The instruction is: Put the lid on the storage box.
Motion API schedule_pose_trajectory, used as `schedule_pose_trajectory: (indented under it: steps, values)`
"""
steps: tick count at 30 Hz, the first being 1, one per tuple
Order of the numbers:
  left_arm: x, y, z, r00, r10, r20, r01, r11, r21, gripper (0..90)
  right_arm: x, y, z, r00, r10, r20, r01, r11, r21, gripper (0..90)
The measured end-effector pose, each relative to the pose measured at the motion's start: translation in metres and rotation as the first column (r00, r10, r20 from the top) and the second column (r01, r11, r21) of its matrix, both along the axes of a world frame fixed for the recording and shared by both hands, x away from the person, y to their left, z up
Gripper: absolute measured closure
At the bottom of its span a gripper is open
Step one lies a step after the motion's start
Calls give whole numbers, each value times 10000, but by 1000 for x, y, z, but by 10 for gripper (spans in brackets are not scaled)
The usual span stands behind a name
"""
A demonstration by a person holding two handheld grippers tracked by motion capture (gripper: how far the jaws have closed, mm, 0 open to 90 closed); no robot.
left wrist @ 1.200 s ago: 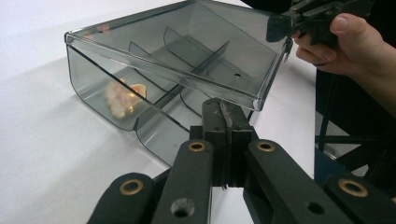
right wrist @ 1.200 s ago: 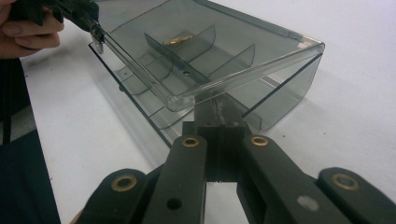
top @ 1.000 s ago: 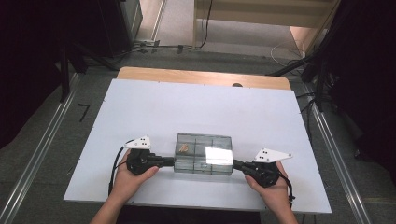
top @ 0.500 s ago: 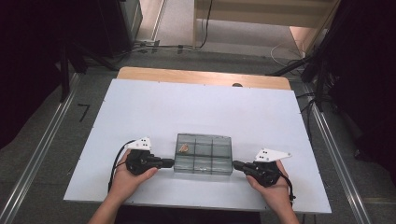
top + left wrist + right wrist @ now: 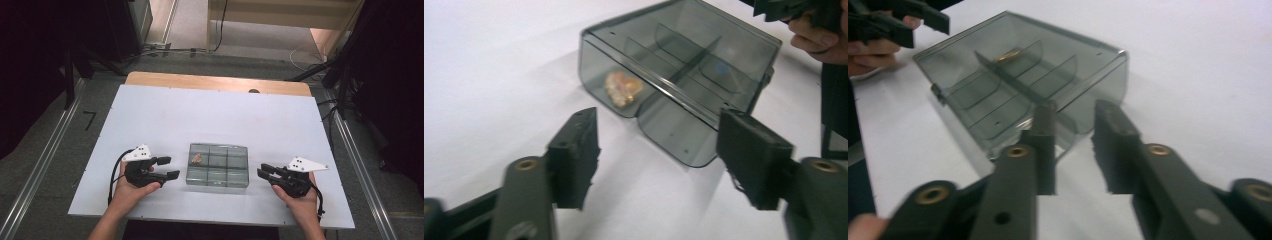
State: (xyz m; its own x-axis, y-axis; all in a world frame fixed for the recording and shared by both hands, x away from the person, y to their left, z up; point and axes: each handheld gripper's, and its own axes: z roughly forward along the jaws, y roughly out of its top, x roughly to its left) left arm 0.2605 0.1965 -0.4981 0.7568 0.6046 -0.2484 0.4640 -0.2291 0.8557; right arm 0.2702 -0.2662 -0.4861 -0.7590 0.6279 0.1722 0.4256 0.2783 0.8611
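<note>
Box position: smoky plastic box (image 5: pixel 218 165) sits on the white table (image 5: pixel 210 115), between both grippers, touching neither.
Long axis: runs left to right, one short end facing each gripper.
Left gripper (image 5: pixel 167 167): jaws wide apart, holding nothing.
Right gripper (image 5: pixel 261 171): jaws parted more narrowly, also holding nothing.
Nearer tool: right one looks slightly closer.

The left gripper (image 5: pixel 167 168) was black, with a white three-cornered plate on top and a black cable looping from its rear. The right gripper (image 5: pixel 263 171) matched it (plate dotted with small dark marks). Up close, each jaw was a flat matte-black bar with a rectangular pad (image 5: pixel 574 155) and brass-coloured rivets (image 5: pixel 1158 149) at its joints. Both forearms were bare, without sleeves.
</note>
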Motion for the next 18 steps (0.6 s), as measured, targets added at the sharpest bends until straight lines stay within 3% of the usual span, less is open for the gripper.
schedule_pose_trajectory:
  steps: [5,10,18]
  values:
    - [-2,13,-1,9996,237,176,-232,9993,-281,130,1,-11,2,9996,-237,159,236,9997,80,459]
    - [-5,26,-2,9983,420,394,-400,9980,-487,35,4,-23,0,9985,-531,151,528,9985,159,324]
    - [-9,44,-3,9943,861,635,-833,9954,-466,12,6,-41,-2,9952,-977,91,973,9947,328,158]
